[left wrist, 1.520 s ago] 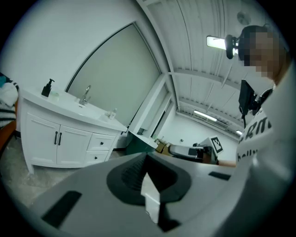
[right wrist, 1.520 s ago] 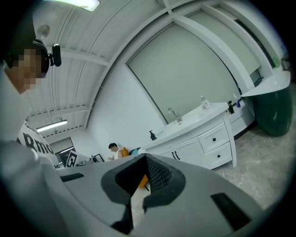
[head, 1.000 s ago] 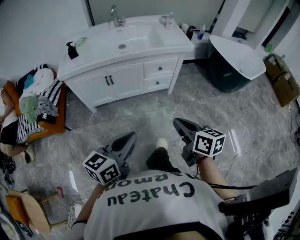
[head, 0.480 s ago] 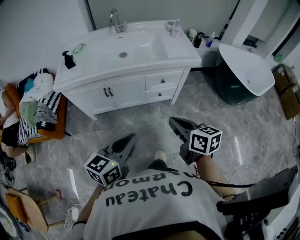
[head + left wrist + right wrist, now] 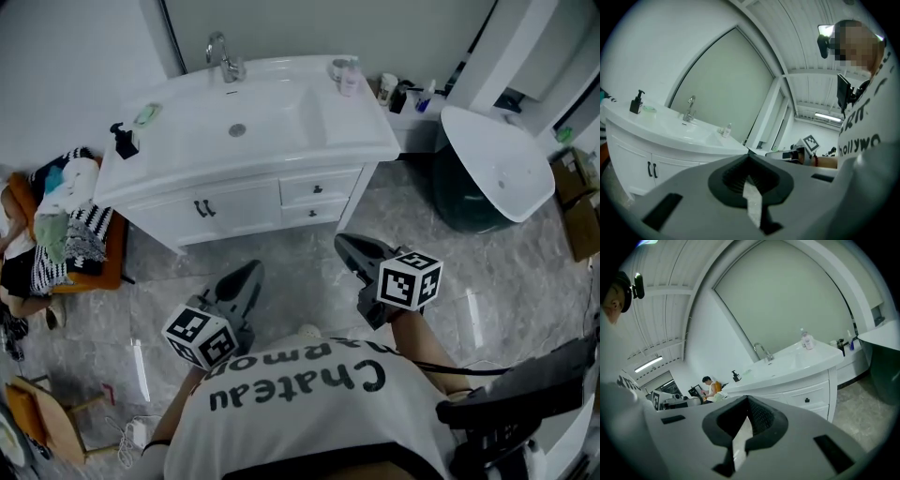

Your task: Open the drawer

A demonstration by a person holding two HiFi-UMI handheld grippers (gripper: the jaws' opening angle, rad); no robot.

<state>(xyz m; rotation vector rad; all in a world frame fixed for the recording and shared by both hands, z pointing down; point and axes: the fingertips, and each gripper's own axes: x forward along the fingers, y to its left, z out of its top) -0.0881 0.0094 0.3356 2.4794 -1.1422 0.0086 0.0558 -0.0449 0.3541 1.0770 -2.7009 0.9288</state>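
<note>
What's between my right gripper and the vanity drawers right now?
Only bare grey floor. The head view shows the right gripper, jaws together and empty, short of the drawers, with nothing standing on that stretch.

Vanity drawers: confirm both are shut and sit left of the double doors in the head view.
Not left. Both vanity drawers are shut but sit right of the double doors, as the head view shows.
</note>
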